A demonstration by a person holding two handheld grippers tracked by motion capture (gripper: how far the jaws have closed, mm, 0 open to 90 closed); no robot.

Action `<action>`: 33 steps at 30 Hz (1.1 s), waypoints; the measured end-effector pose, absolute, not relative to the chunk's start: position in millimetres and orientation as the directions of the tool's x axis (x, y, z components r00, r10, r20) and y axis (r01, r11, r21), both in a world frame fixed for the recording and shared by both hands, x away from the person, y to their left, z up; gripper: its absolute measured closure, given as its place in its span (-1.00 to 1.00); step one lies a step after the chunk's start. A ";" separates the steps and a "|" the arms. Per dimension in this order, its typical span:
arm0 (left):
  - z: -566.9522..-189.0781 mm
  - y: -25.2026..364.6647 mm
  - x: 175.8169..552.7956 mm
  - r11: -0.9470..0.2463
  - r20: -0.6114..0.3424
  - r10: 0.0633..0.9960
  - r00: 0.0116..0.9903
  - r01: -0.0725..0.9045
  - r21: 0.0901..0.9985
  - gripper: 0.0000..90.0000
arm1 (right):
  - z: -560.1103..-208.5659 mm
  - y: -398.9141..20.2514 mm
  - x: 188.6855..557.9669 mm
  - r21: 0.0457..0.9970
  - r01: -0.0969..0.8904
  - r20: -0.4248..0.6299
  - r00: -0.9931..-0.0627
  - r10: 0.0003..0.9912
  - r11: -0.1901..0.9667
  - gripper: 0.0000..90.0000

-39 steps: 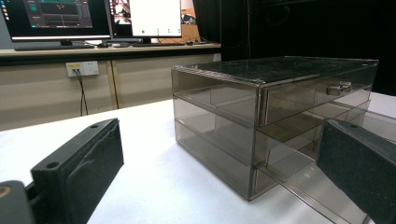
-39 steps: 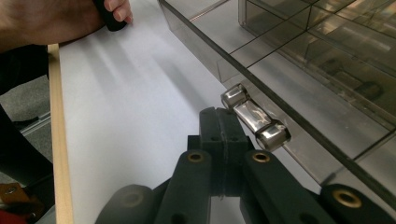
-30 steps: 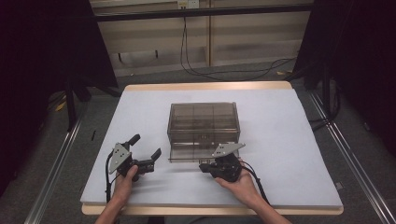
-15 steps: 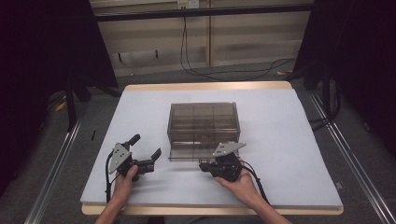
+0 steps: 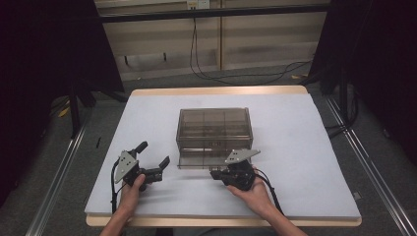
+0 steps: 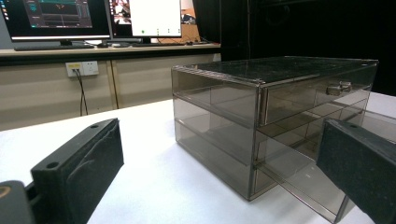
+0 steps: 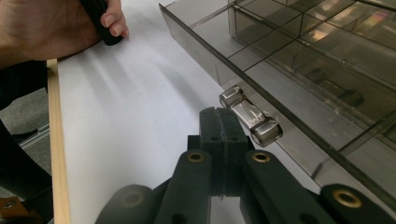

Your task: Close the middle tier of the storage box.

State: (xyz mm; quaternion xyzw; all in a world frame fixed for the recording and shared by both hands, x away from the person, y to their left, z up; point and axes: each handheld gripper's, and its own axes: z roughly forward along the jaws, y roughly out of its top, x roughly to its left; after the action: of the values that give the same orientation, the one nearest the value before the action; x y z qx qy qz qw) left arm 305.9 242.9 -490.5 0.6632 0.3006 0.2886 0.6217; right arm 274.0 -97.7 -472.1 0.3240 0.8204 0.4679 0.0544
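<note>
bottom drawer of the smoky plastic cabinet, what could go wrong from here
1. The right tongs are closed beside the metal handle, not around it; a pull now could slip off.
2. The bottom drawer sits slightly out, and the cabinet looks light and stands unbraced on the white table, so tugging may drag the whole unit toward the near edge.
3. The left tongs are open, off to the side, too far to steady it.

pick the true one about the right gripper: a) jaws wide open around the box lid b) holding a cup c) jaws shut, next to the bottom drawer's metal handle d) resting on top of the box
c: in the right gripper view the right gripper has its jaws pressed together beside the metal handle of the smoked clear drawer box, with nothing between them.
</note>
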 end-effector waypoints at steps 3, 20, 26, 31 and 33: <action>-490.6 242.7 305.9 -0.043 0.007 0.757 0.653 0.040 0.998 -0.98 | -472.1 -97.9 274.3 0.804 0.481 0.216 -0.783 0.583 0.348 1.00; -490.5 243.0 306.0 -0.047 0.009 0.757 0.653 0.040 0.998 -0.98 | -472.2 -99.7 275.9 0.804 0.485 0.211 -0.774 0.597 0.345 1.00; -490.6 242.8 305.9 -0.044 0.007 0.758 0.653 0.041 0.998 -0.98 | -472.0 -100.0 276.0 0.805 0.485 0.211 -0.772 0.600 0.341 1.00; -490.6 242.7 305.9 -0.043 0.006 0.757 0.653 0.040 0.998 -0.98 | -471.7 -100.5 276.1 0.808 0.485 0.211 -0.769 0.603 0.336 1.00; -490.6 242.8 305.9 -0.044 0.007 0.758 0.653 0.041 0.998 -0.98 | -471.8 -100.5 276.4 0.808 0.485 0.212 -0.770 0.602 0.334 1.00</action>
State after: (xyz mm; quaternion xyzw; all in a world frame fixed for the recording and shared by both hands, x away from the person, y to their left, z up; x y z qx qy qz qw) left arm 305.9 242.8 -490.6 0.6626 0.3012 0.2879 0.6224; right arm 276.4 -100.5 -471.8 0.3336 0.8144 0.4708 0.0624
